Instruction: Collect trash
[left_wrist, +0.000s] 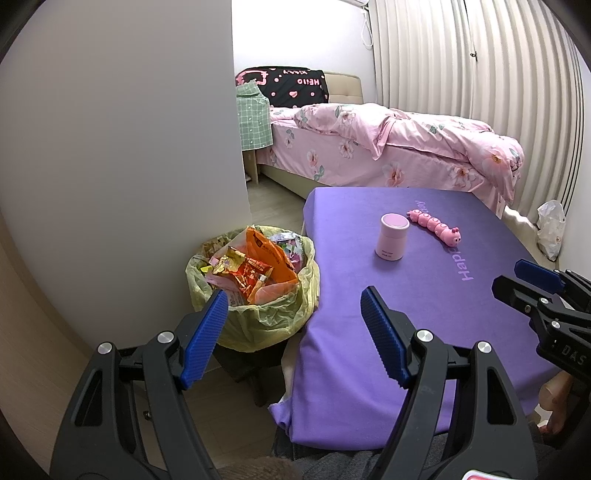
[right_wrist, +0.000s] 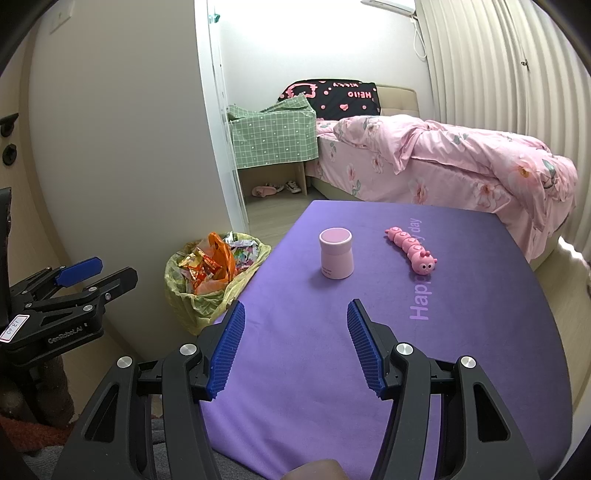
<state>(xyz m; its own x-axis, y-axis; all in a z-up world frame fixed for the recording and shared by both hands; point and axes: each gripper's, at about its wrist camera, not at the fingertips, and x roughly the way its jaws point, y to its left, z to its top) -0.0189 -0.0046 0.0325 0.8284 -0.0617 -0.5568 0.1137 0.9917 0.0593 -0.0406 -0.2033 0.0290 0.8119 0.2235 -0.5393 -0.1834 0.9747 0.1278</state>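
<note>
While both grippers wait above the near edge of the purple table (right_wrist: 295, 369), I read the scene to understand the layout. I hold the left gripper (left_wrist: 295, 332) wide open with nothing between its blue pads (left_wrist: 205, 339); it points over the left corner of the table, toward the trash bin (left_wrist: 255, 291). I keep it there, I think, because the bin stands on the floor just beside that corner, so this hand has the short way to it. The bin is lined with a yellowish bag and already full of wrappers (left_wrist: 251, 273), orange and red ones on top. The bin lies ahead of the left fingers and lower, apart from them. The right gripper (right_wrist: 295, 339) is also open and empty, over the middle of the table. Ahead of it, well apart from its fingertips, stand a pink jar (right_wrist: 335, 254) and, to the right, a pink caterpillar toy (right_wrist: 412, 249). I see no loose trash on the table, so I judge that the collecting is almost done, or the bag itself is next.
</note>
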